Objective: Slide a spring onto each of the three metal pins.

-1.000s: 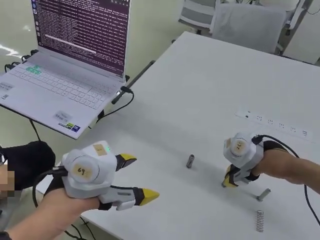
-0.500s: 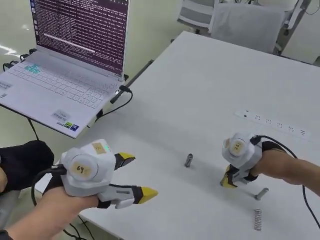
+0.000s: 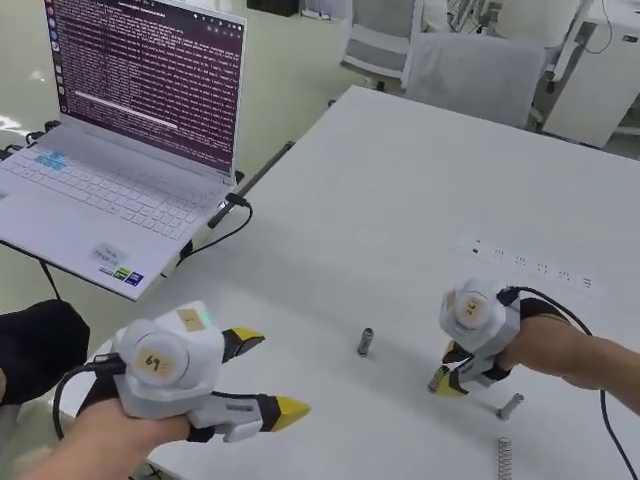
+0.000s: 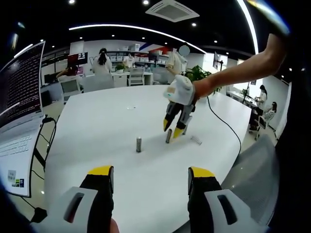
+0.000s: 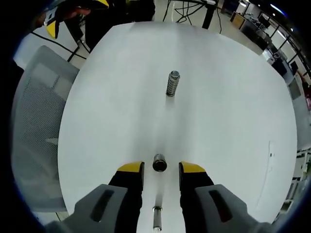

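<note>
Fingers [image 5: 131,169] of the right gripper [image 5: 161,167] sit slightly spread around a standing bare pin [image 5: 159,163], not quite touching it, near the spring-covered pin [image 3: 366,341] on the tabletop [image 3: 400,180]. On that pin's other side the left gripper [image 3: 268,375] hovers, fingers wide apart. A loose spring [image 3: 504,455] lies farther out.

It was a big white table [image 3: 420,170] in an open office with a pale green floor [image 3: 290,60]. Grey chairs [image 3: 470,65] sat at the far end, a laptop [image 3: 120,130] stood open on the left, and strip lights [image 4: 131,28] curved overhead.
</note>
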